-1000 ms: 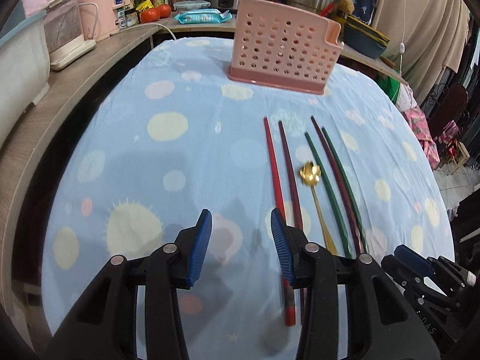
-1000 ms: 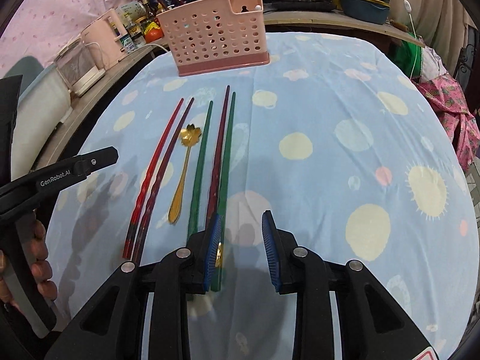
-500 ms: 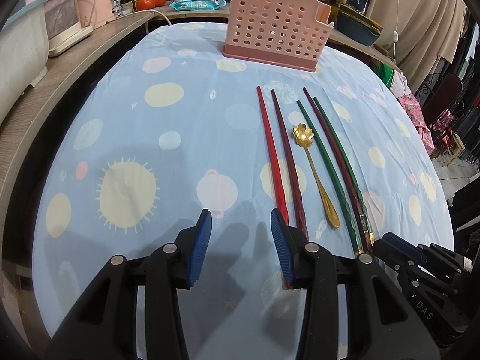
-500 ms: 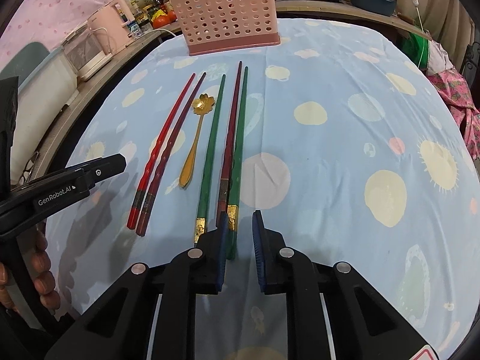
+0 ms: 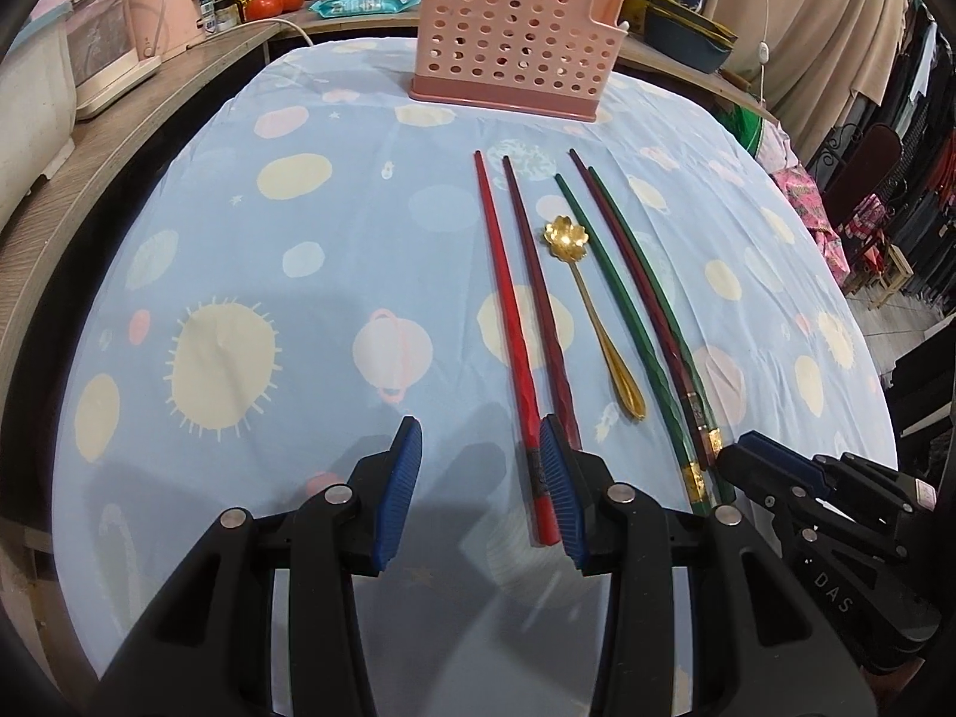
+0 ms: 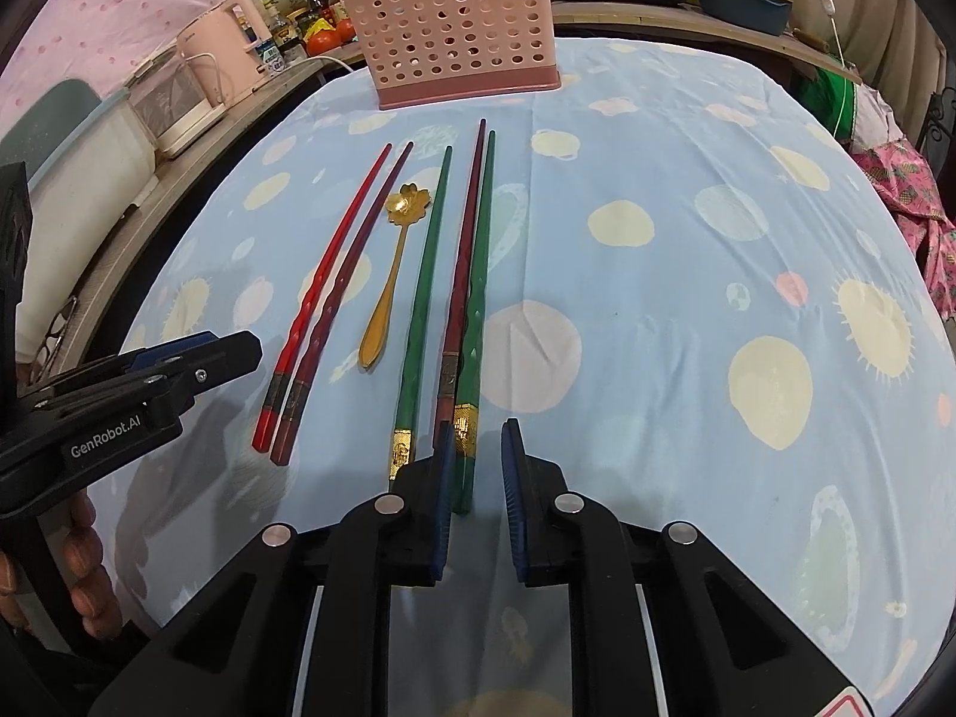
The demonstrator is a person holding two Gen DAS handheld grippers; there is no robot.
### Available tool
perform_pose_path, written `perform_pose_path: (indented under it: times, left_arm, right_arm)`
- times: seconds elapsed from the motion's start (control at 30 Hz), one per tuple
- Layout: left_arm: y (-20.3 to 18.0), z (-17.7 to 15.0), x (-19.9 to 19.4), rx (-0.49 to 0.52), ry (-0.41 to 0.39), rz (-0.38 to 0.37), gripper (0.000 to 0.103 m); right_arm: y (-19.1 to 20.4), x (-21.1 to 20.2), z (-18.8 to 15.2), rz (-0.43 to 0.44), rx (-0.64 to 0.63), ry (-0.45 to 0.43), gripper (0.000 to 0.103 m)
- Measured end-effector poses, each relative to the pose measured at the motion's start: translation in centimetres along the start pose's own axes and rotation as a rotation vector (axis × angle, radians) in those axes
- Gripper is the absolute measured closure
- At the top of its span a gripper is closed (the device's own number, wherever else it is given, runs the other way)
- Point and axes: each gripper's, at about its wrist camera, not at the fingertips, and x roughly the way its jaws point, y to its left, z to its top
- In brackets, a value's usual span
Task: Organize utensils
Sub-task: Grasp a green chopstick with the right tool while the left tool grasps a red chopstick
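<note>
Several long chopsticks lie side by side on the blue spotted tablecloth (image 5: pixel 299 275): a red pair (image 5: pixel 508 305) (image 6: pixel 322 293), a green one (image 6: pixel 421 293), and a dark red one beside a second green one (image 6: pixel 475 299). A gold flower-bowl spoon (image 5: pixel 588 305) (image 6: pixel 391 263) lies between them. A pink perforated utensil holder (image 5: pixel 514 36) (image 6: pixel 454 30) stands at the far end. My left gripper (image 5: pixel 478 490) is open near the red pair's near ends. My right gripper (image 6: pixel 475 478) is open but narrow, around the near end of the rightmost green chopstick, not clamped.
A wooden counter (image 5: pixel 119 137) runs along the left with a pink kettle (image 6: pixel 230 54), white appliances, jars and tomatoes (image 5: pixel 275 0). Pots and bowls stand behind the holder. Clothes and a chair (image 5: pixel 866 161) are off the table's right edge.
Both grippers drew back toward the chopsticks' near ends. My right gripper narrowed from wide open and now straddles the rightmost green chopstick's end. The utensils have not moved.
</note>
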Motion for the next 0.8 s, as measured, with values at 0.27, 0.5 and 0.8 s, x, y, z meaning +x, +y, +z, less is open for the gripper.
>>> perform_pose_path:
  times: [0.27,0.5,0.8]
  left_arm:
    - [-0.23,-0.35,0.41,0.002,0.02,-0.012,0.064]
    - [-0.51,-0.85,0.86,0.011,0.042,-0.012,0.064]
    - [-0.58,-1.06,0.99,0.018,0.047,-0.011,0.065]
  right_arm:
    - [0.21,0.09,-0.18,0.0,-0.006,0.0,0.089]
    - [0.37,0.53,-0.45,-0.012,-0.019,0.012,0.092]
    - [0.09,0.53,-0.45,-0.01,-0.008,0.011,0.095]
